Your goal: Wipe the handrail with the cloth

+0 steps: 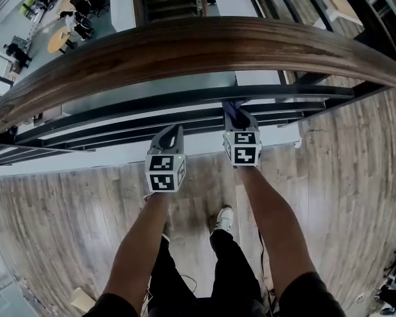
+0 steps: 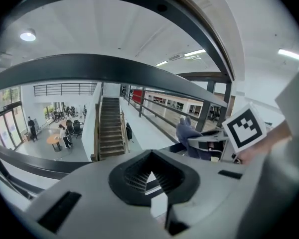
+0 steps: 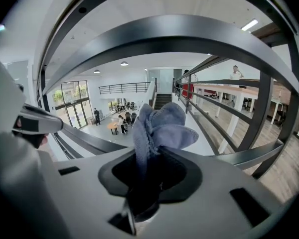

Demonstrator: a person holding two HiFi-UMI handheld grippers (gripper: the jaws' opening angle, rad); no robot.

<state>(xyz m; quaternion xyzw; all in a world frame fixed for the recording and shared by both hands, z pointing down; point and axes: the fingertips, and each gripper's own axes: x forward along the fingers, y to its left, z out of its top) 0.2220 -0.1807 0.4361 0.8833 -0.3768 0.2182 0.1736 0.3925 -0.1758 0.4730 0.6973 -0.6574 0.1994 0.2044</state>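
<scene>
The brown wooden handrail (image 1: 204, 45) curves across the top of the head view, with dark metal rails (image 1: 185, 104) beneath it. My right gripper (image 1: 238, 119) sits just under those rails, shut on a bluish-grey cloth (image 1: 232, 111). In the right gripper view the cloth (image 3: 162, 126) bunches up out of the gripper (image 3: 149, 178), apart from the rails ahead. My left gripper (image 1: 167, 137) hovers lower and to the left, below the rails. Its jaws (image 2: 150, 176) are shut with nothing between them. The left gripper view also catches the right gripper (image 2: 209, 141) and the cloth (image 2: 187, 131).
I stand on a wood-plank floor (image 1: 66, 216) of an upper walkway; the person's legs and a shoe (image 1: 222, 220) are below. Beyond the railing lies a lower hall with a staircase (image 2: 109, 128), tables and people (image 1: 69, 28). Slanted metal railing bars (image 3: 259, 113) rise at right.
</scene>
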